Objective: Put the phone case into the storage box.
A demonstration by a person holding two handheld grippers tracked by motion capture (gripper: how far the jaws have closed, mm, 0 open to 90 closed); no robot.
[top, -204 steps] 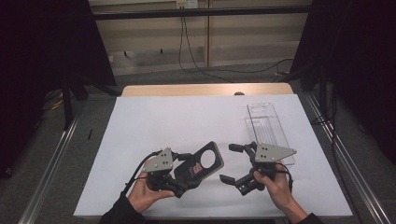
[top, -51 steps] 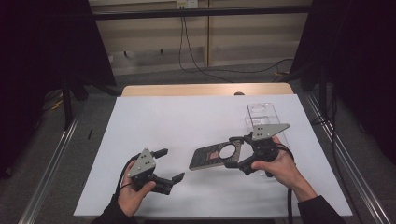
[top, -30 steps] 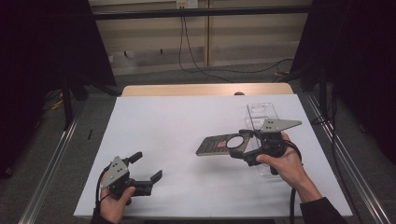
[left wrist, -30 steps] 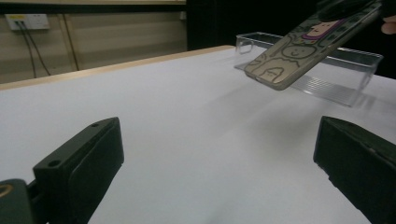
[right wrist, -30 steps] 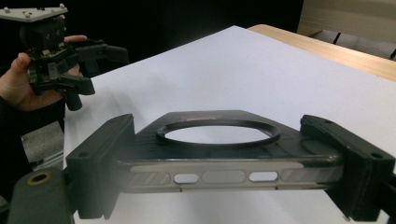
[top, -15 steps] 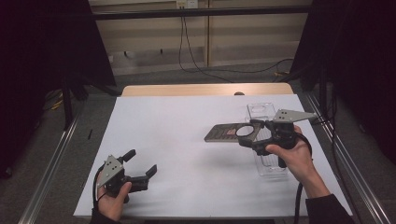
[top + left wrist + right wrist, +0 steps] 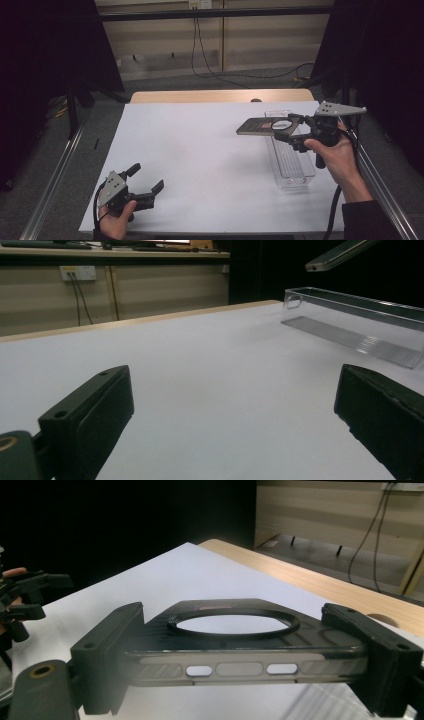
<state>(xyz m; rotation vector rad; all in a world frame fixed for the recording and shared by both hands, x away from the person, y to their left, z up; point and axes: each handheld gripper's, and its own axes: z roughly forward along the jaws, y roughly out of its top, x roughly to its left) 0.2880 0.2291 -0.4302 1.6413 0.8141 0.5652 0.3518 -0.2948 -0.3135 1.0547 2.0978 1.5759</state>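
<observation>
— Smoky plastic, that phone case (image 7: 235,650)?
— Yes: light, springy, slick. The right gripper (image 7: 295,134) pinches its long edges above the clear tray (image 7: 290,165). The left gripper (image 7: 145,187) gapes empty.

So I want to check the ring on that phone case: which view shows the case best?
The right gripper view: the phone case sits close between the right claw's jaws, ring and side cutouts clear. The high view shows it small, held above the clear tray. The left gripper view catches just its edge.
</observation>
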